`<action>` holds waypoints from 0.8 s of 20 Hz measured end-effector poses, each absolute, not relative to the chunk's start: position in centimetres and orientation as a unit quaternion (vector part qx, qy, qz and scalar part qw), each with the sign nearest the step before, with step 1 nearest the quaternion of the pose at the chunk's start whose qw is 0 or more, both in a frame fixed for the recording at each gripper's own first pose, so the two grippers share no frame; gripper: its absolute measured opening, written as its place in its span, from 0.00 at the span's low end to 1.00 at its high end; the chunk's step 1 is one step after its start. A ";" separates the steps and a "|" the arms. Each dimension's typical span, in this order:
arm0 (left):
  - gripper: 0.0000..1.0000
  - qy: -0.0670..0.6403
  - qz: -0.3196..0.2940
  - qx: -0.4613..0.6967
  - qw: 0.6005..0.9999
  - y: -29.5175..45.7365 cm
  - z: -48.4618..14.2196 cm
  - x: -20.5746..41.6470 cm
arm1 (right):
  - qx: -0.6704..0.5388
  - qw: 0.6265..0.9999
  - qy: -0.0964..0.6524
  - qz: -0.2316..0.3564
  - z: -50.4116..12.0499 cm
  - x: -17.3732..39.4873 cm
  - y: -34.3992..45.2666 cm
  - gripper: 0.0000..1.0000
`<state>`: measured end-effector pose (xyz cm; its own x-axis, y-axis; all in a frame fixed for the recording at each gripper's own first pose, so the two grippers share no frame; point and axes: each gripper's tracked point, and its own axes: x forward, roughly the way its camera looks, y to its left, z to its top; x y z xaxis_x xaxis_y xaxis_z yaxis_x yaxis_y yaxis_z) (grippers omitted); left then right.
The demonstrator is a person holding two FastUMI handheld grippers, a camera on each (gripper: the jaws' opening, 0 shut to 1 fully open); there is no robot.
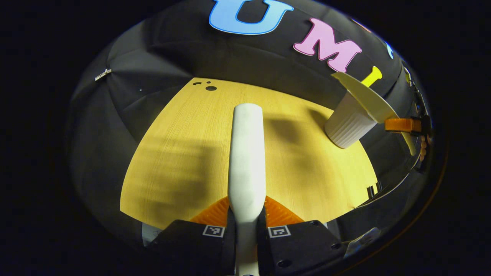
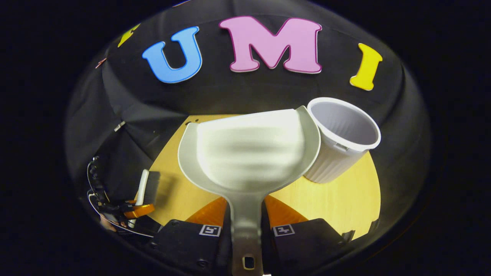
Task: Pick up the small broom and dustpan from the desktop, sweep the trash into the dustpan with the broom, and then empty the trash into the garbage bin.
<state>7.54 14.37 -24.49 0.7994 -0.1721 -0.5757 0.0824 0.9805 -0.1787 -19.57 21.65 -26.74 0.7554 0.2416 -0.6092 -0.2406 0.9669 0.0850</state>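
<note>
My left gripper (image 1: 246,212) is shut on the white small broom (image 1: 246,153), which points forward over the wooden desktop (image 1: 172,161). Far right in the left gripper view, the pale dustpan (image 1: 362,97) tilts over the mouth of the white ribbed garbage bin (image 1: 347,126). My right gripper (image 2: 245,212) is shut on the dustpan's handle (image 2: 245,222); the dustpan's scoop (image 2: 249,153) is blurred, and its right edge sits against the bin's rim (image 2: 345,134). At lower left of the right gripper view, the left gripper (image 2: 134,210) holds the broom (image 2: 142,188) with its dark bristles (image 2: 154,184).
Small dark holes (image 1: 210,88) mark the desktop's far corner. The black cloth wall closes in behind and beside the desktop (image 2: 345,199). The bin stands near the desktop's far right edge. A hand and cables (image 2: 96,184) show by the left gripper.
</note>
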 end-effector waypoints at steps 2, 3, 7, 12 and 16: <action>0.27 0.317 -0.061 -0.066 0.944 14.2 -25.2 8.1 | 0.004 0.928 0.347 0.137 -29.7 -20.4 22.4 0.31; 0.27 0.320 -0.059 -0.065 0.943 14.1 -25.5 8.4 | 0.004 0.923 0.358 0.139 -31.1 -20.7 22.6 0.31; 0.27 0.333 -0.050 -0.053 0.940 13.2 -27.2 9.8 | -0.008 0.907 0.396 0.141 -37.2 -20.9 22.8 0.34; 0.27 0.359 -0.036 -0.020 0.932 12.8 -30.1 12.2 | 0.000 0.887 0.442 0.134 -44.0 -21.1 22.7 0.34; 0.28 0.382 -0.015 0.027 0.924 13.3 -32.2 14.1 | -0.004 0.872 0.471 0.135 -48.2 -21.4 22.9 0.38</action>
